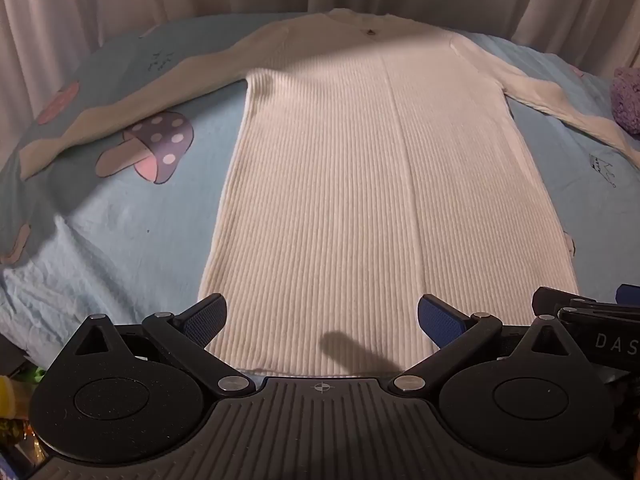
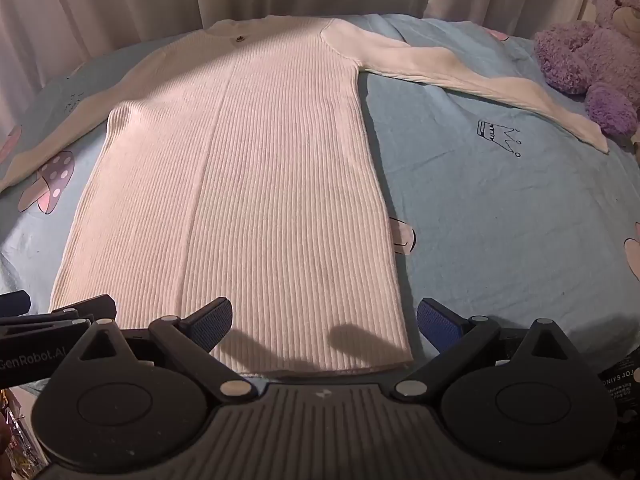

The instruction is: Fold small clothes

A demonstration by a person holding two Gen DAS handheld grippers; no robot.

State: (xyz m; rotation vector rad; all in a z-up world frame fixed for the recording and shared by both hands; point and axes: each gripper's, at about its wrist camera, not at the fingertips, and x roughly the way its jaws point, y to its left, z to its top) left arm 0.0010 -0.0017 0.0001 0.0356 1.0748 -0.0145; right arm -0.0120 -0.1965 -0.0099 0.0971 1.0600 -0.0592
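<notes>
Sweater (image 1: 360, 184) flat on bedsheet (image 1: 120, 240), sleeves spread out, hem nearest. Left gripper (image 1: 322, 320) and right gripper (image 2: 324, 320) above hem, both spread wide, holding nothing. Nothing folded yet. Risks: grabbing bedsheet together with hem, since soft and wrinkled underneath; pinching top layer only, so knit stretches and fold skews; right sleeve dragging into plush toy (image 2: 588, 52) just beside cuff.
</notes>
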